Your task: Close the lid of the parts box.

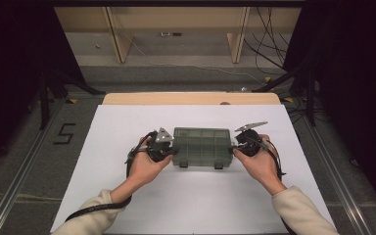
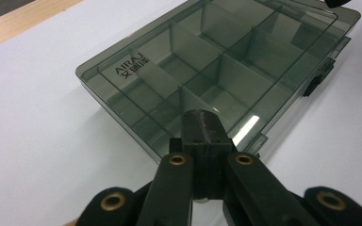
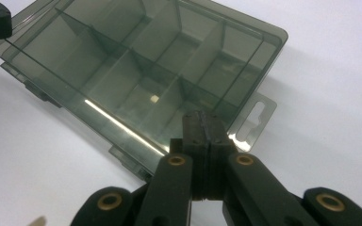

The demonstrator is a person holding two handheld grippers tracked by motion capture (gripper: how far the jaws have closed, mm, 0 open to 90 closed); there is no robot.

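A smoky transparent compartment box (image 1: 202, 146) lies lid-down-flat in the middle of the white sheet, its lid closed. My left gripper (image 1: 170, 151) sits at the box's left end and my right gripper (image 1: 235, 147) at its right end. In the left gripper view the jaws of the left gripper (image 2: 201, 120) are pressed together, tip over the near edge of the box (image 2: 207, 61). In the right gripper view the right gripper (image 3: 202, 120) is likewise shut, tip by the box's (image 3: 136, 61) hang tab (image 3: 257, 115). A small pale piece (image 3: 154, 98) lies in one compartment.
The white sheet (image 1: 191, 196) covers a wooden table whose far edge (image 1: 191, 98) shows beyond it. Two dark latches (image 1: 219, 166) stick out of the box's near side. Stand legs and cables are on the floor beyond, and a "5" mark (image 1: 64, 133) at the left.
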